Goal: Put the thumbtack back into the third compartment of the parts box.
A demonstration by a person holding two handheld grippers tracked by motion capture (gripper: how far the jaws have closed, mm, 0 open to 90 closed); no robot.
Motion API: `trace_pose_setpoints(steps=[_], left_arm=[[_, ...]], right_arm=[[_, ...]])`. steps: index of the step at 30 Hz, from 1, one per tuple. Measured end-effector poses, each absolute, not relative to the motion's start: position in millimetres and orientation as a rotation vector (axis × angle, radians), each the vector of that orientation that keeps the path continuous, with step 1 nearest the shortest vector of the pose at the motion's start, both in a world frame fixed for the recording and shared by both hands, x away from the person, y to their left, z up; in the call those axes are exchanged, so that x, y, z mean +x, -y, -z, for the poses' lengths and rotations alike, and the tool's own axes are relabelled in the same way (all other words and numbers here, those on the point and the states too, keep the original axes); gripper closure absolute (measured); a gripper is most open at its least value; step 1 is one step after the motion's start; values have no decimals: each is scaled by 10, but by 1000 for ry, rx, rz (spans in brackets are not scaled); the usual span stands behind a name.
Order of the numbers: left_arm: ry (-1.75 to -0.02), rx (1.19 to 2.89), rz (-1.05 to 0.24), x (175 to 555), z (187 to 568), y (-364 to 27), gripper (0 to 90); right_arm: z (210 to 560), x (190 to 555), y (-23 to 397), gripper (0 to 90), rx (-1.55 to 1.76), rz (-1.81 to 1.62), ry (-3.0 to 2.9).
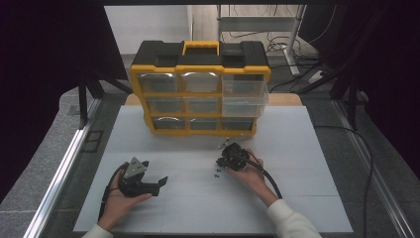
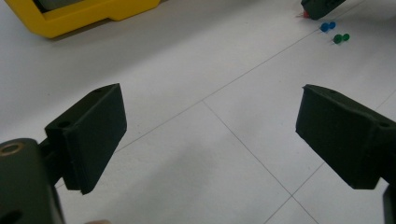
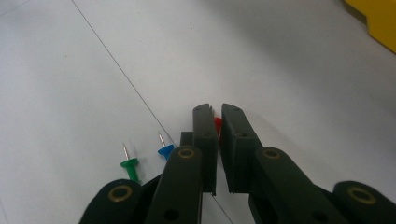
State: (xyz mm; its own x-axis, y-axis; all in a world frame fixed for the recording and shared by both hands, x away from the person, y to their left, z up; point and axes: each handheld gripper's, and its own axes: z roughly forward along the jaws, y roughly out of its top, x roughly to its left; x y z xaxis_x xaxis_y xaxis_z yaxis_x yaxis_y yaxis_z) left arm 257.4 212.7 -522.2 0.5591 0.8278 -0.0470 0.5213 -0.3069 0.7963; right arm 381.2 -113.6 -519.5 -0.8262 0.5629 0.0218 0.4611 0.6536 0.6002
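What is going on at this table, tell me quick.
A person works two hand-held grippers in front of a yellow and black drawer organizer. The right gripper is shut on a red pushpin on the white table. A blue pushpin and a green pushpin lie beside it. The left gripper hangs open, holding nothing.

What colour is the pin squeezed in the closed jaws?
Red: the small red push pin, seen best in the right gripper view.
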Motion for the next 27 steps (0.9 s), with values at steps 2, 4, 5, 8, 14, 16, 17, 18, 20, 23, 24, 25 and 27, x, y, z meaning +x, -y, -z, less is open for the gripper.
trace_pose_setpoints(steps=[2,4,5,8,14,16,17,18,20,23,24,25,27], left_arm=[[-1090,1985,-479,2579,5228,-2133,91],[-1093,1985,-477,2586,5232,-2136,91],[-1092,1986,-478,2585,5231,-2135,91],[-1090,1984,-479,2579,5227,-2136,91],[-1091,1978,-483,2577,5221,-2150,91],[-1092,1976,-483,2577,5217,-2156,92],[-1092,1976,-483,2577,5217,-2156,92],[-1092,1976,-484,2577,5218,-2158,92],[-1093,1977,-483,2579,5221,-2159,92],[-1093,1977,-484,2579,5221,-2158,92],[-1093,1977,-484,2579,5220,-2158,92],[-1092,1977,-484,2579,5220,-2157,92],[-1091,1979,-485,2579,5221,-2158,92]], right_arm=[[5196,3815,1138,841,842,-915,-2703],[5196,3819,1147,841,846,-918,-2700],[5195,3823,1153,841,845,-929,-2699],[5155,3825,1190,842,867,-986,-2683],[4992,3763,1255,842,879,-1098,-2658],[4901,3720,1316,842,876,-1167,-2633],[4901,3720,1316,842,876,-1167,-2633],[4862,3697,1359,842,873,-1193,-2619],[4835,3678,1403,842,873,-1213,-2608],[4800,3652,1435,842,883,-1246,-2590],[4758,3628,1454,842,865,-1271,-2570],[4734,3615,1457,842,862,-1286,-2561],[4686,3585,1457,841,859,-1316,-2554]])
